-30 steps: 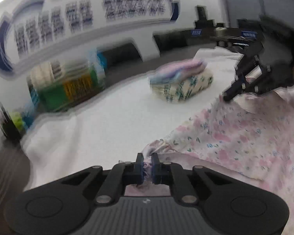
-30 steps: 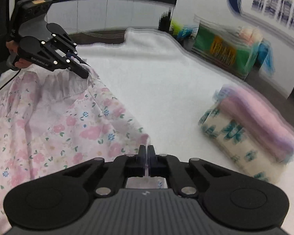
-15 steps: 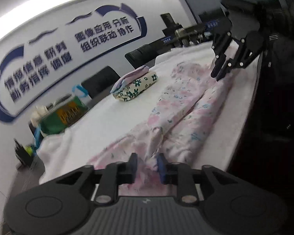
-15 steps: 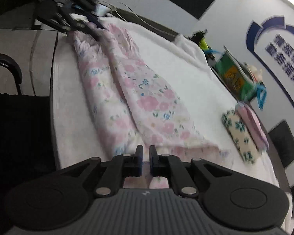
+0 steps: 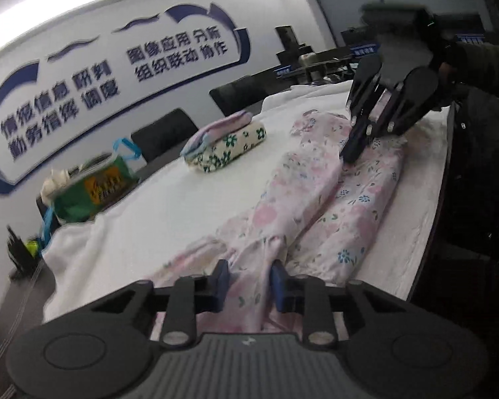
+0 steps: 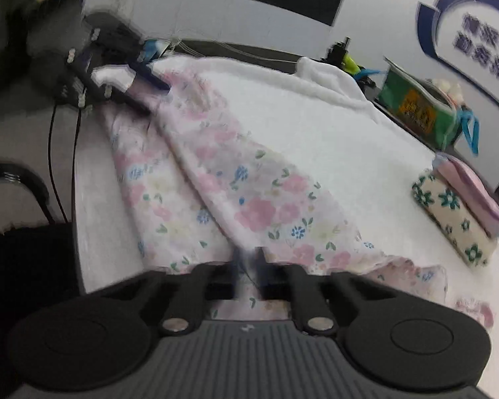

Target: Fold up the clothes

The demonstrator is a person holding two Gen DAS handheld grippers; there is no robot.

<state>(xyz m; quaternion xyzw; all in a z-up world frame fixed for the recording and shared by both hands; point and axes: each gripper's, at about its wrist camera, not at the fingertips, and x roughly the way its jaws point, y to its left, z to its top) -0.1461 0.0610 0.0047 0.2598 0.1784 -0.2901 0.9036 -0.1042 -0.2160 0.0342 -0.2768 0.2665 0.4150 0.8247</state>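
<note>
While a floral pink garment (image 5: 319, 206) lies stretched lengthwise along the near edge of a bench covered in white cloth (image 5: 169, 212), two handheld grippers work at its opposite ends. The left gripper (image 5: 249, 281) has its blue-padded fingers (image 5: 221, 279) spread apart, a bunched ridge of the fabric rising in the gap between them without being pinched. The right gripper (image 6: 249, 264), blurred in its own camera, shows its fingers close together over the garment's other end; whether they hold the cloth cannot be told from either view. The garment is folded roughly in half along its length, forming two parallel bands. Farther in on the bench sits a folded stack of clothes (image 5: 224, 144), green-flowered cream below and pink on top, well apart from the garment. At the bench's far corner stands a green bag (image 5: 93, 193), before a wall sign (image 5: 116, 76).
</note>
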